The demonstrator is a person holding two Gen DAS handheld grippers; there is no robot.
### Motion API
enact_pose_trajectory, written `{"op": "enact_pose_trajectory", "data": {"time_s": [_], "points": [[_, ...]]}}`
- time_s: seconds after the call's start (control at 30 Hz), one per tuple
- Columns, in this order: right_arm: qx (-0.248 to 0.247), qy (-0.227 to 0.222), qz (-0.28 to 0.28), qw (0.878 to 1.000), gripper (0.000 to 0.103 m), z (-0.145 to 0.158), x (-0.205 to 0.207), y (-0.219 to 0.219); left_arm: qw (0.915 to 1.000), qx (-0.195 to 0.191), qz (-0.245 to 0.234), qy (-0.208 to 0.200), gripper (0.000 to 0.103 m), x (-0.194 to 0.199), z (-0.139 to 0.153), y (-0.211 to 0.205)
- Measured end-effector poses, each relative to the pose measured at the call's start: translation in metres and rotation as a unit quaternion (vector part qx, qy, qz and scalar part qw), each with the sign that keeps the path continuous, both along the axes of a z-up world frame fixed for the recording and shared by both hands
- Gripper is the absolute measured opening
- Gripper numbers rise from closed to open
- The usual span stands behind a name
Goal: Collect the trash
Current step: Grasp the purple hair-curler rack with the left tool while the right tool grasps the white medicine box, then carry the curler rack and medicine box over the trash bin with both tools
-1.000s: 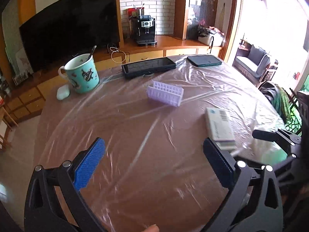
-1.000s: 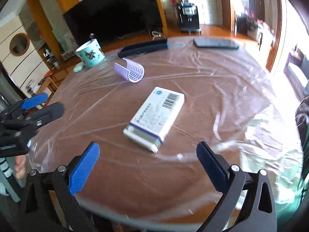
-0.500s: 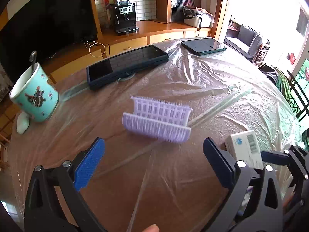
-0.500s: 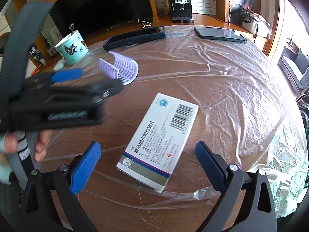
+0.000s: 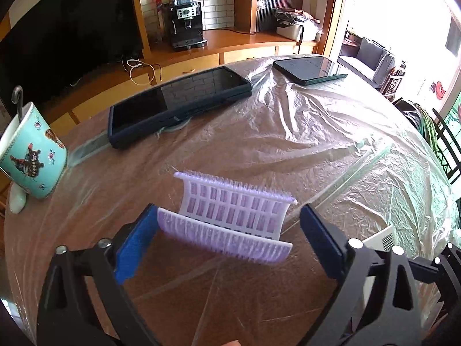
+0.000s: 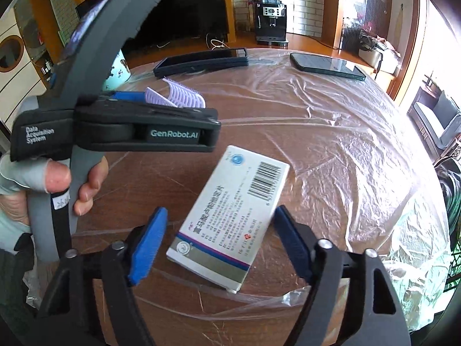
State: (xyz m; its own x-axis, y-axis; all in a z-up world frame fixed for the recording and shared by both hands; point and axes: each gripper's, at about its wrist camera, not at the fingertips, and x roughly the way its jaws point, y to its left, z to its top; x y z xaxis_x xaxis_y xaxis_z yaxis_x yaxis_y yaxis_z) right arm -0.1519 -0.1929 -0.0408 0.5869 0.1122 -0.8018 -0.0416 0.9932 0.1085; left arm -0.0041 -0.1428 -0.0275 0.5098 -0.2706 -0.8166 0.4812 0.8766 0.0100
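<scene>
Two grippers at work, both with jaws spread. Left gripper straddles the purple ribbed plastic piece; left pad appears to touch its near edge, right pad stands clear of it. Right gripper brackets the near end of the white medicine box, which lies slantwise on the table; neither pad clearly pressing yet. Nothing lifted.

Risks, as judged from here:
- Plastic piece is curved, thin and springy-looking. Squeezed end to end it may buckle or pop out of the pads.
- Box sits skewed to the right jaws. Closing on it could twist it or catch only a corner, and it may slip.
- Clear plastic sheet covering the table is loose and wrinkled. Pads coming in low could pinch the film and drag it, disturbing the two tablets and the mug beyond.
- Grippers work close together; the left one fills much of the right view, so a bump is possible.
</scene>
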Motion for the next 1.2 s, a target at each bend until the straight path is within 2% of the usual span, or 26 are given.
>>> {"op": "enact_pose_trajectory", "data": {"time_s": [0.1,0.17,0.23,0.37,0.5,0.8,1.2], "points": [[-0.004,-0.004,-0.002,1.000,0.061,0.001,0.000,-0.003,1.0000,-0.001,0.003,-0.007,0.088,0.001,0.000,-0.001],[-0.012,-0.007,0.002,1.000,0.054,0.001,0.000,-0.003,0.9999,-0.003,0.005,-0.010,0.080,0.000,0.001,-0.001],[-0.023,-0.010,0.008,1.000,0.052,0.000,-0.001,-0.003,0.9999,-0.004,0.007,-0.012,0.078,0.000,0.002,0.000],[-0.021,-0.008,0.019,1.000,0.051,0.001,0.001,-0.006,0.9997,0.002,0.009,-0.022,0.078,-0.004,0.002,-0.001],[0.011,-0.002,0.030,1.000,0.051,0.003,0.002,-0.015,0.9994,0.007,0.012,-0.033,0.077,-0.010,0.006,0.002],[0.054,-0.004,0.031,0.998,0.051,0.009,-0.002,-0.027,0.9988,-0.011,0.037,-0.030,0.077,-0.013,0.013,0.020],[0.041,-0.010,0.036,0.998,0.051,0.013,0.002,-0.031,0.9970,-0.010,0.074,-0.017,0.078,-0.035,0.018,0.050]]}}
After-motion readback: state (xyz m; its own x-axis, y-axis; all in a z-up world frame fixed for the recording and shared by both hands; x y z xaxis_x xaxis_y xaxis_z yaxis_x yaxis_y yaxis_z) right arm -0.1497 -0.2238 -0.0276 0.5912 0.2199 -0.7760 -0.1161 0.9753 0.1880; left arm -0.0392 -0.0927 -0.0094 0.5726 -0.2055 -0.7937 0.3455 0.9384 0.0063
